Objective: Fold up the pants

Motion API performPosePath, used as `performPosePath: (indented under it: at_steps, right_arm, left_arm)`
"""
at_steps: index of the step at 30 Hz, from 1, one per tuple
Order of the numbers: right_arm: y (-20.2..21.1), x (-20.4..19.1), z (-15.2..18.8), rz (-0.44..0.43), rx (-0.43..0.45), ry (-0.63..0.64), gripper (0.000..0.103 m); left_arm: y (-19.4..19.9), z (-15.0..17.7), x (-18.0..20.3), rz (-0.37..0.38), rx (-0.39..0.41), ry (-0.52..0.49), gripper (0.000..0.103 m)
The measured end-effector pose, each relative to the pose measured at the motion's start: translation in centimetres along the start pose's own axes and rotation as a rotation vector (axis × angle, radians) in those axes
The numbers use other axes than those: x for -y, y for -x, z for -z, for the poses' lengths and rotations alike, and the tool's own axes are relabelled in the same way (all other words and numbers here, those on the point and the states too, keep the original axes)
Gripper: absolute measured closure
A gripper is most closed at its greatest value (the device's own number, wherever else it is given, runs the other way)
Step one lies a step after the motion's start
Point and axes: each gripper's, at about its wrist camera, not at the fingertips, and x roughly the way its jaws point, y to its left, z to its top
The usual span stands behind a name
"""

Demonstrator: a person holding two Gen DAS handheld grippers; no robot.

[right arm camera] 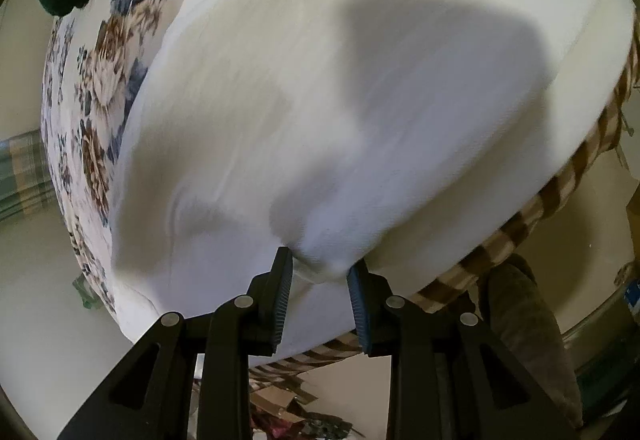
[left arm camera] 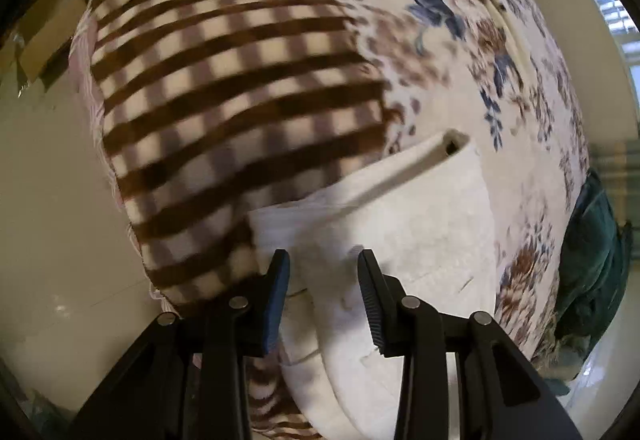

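**A:** Where are the pants (right arm camera: 360,80) in all this?

**B:** They lie on the bed, spread over the flowered blanket (left arm camera: 500,60) and partly over the checked blanket (left arm camera: 224,80) beside it. The right wrist view is nearly filled by the white cloth; the left one shows a narrower part of it, with a hem that gapes open at its far corner.

**A:** Folded at all?

**B:** It looks so. Near the left gripper (left arm camera: 324,264) the white cloth lies in stacked layers with rounded edges, which reads as at least one fold already made (how many cannot be counted from here).

**A:** And the jaws?

**B:** The left ones stand apart just above the layered cloth with nothing pinched between them. The right gripper (right arm camera: 320,268) also has its jaws parted; a small bulge of the pants sits right between the tips, but the pads do not appear to press on it, so it counts as released rather than gripped.

**A:** So what is left?

**B:** Judging by the broad flat stretch of white beyond the right gripper, the bundle is not yet compact. Another fold, probably from the edge nearest the grippers, seems still to come.
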Motion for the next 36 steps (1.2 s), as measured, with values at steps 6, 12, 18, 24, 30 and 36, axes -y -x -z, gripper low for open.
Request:
performPosePath:
  at_steps: [6,12,18,24,30,36]
  right_arm:
    - [-0.3,-1.1,0.0,-0.020,0.024,0.022,0.070]
    - [1.1,-1.7,0.5,-0.007,0.107,0.046,0.091]
    - [3.6,-2.6,2.4,0.017,0.141,0.108,0.098]
    - [3.4,-1.4,4.5,0.054,0.103,0.142,0.098]
    - [0.4,0.6,4.1,0.117,0.016,0.169,0.091]
    - [3.6,3.5,2.6,0.016,-0.004,0.134,0.059]
  left_arm:
    - [-2.7,-0.4,0.4,-0.042,-0.044,0.002,0.068]
    - [-1.8,-0.2,1.9,-0.054,0.039,-0.053,0.090]
    - [1.9,0.0,2.0,0.010,0.136,-0.090,0.094]
    - [3.9,-1.0,1.0,0.023,0.146,-0.082,0.094]
    - [0.3,-1.3,-0.3,-0.082,0.083,-0.100,0.091]
    - [3.4,0.5,3.2,-0.192,0.130,-0.215,0.080]
